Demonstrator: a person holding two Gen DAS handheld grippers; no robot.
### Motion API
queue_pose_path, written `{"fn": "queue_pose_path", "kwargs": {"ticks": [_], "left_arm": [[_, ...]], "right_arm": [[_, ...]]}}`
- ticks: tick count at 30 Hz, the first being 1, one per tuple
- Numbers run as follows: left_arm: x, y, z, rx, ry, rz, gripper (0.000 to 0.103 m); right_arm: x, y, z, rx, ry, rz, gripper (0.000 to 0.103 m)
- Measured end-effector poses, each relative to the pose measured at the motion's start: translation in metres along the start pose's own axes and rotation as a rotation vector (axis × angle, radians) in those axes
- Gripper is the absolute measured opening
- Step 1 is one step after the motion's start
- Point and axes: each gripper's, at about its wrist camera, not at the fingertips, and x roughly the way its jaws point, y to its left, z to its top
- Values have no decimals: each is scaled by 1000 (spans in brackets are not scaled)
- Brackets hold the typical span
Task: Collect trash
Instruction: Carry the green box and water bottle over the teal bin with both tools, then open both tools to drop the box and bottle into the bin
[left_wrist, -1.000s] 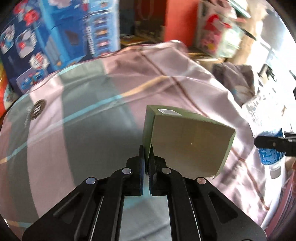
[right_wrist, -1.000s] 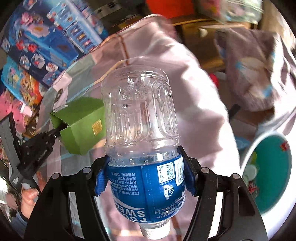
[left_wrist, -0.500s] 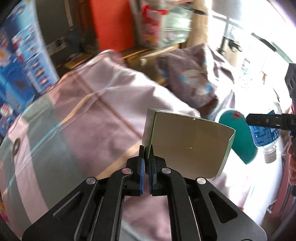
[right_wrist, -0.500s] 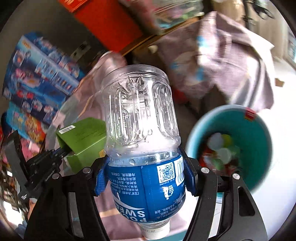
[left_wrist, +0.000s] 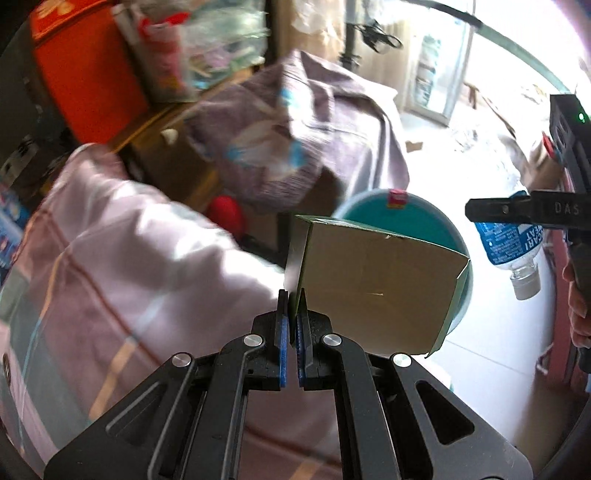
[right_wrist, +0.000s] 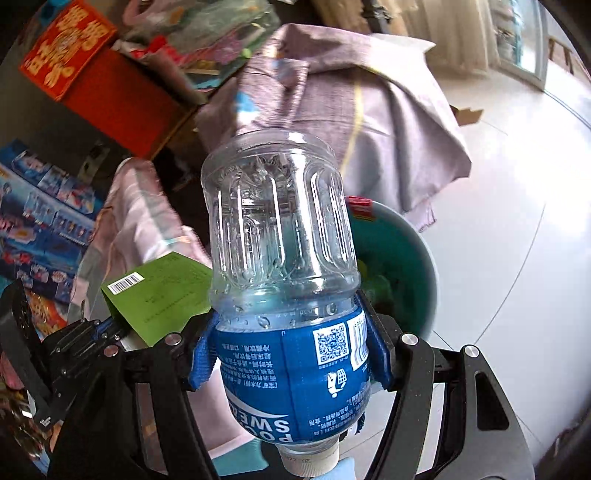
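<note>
My left gripper (left_wrist: 291, 301) is shut on the flap of an open green cardboard box (left_wrist: 376, 284), held in the air in front of a teal trash bin (left_wrist: 369, 206). My right gripper (right_wrist: 291, 354) is shut on a clear plastic bottle with a blue label (right_wrist: 284, 266), cap toward me, held over the same bin (right_wrist: 402, 258), which holds some scraps. The bottle (left_wrist: 511, 243) and right gripper (left_wrist: 517, 210) show at the right of the left wrist view. The green box (right_wrist: 159, 291) and left gripper (right_wrist: 107, 325) show at the lower left of the right wrist view.
A bed with a pink and grey striped cover (left_wrist: 110, 266) lies at the left. A purple cloth (right_wrist: 369, 110) drapes over a box behind the bin. Red and blue boxes (right_wrist: 66, 66) are stacked at the back left. White tiled floor (right_wrist: 517, 206) spreads to the right.
Both grippers have swung right, away from the bed and toward the teal bin, carrying the box and the bottle. The bin now sits right behind both held objects.
</note>
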Motion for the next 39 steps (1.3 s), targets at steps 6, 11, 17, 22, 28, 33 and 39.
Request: {"fn": "queue_pose_path", "kwargs": {"ticks": [6, 11, 17, 22, 28, 33, 39], "left_arm": [[31, -28, 14, 60, 41, -42, 4], [57, -46, 20, 116, 80, -68, 4], [82, -59, 21, 152, 133, -103, 9], [95, -64, 19, 169, 169, -118, 29], [95, -58, 17, 143, 163, -126, 56], [88, -56, 16, 126, 149, -125, 67], [65, -49, 12, 87, 109, -130, 84]], "right_arm": [[12, -25, 4, 37, 21, -20, 63], [26, -32, 5, 40, 54, -40, 63], [37, -34, 11, 49, 60, -45, 69], [39, -38, 12, 67, 47, -65, 72], [42, -37, 8, 67, 71, -84, 73], [40, -30, 4, 53, 85, -101, 75], [19, -15, -2, 27, 60, -103, 77]]}}
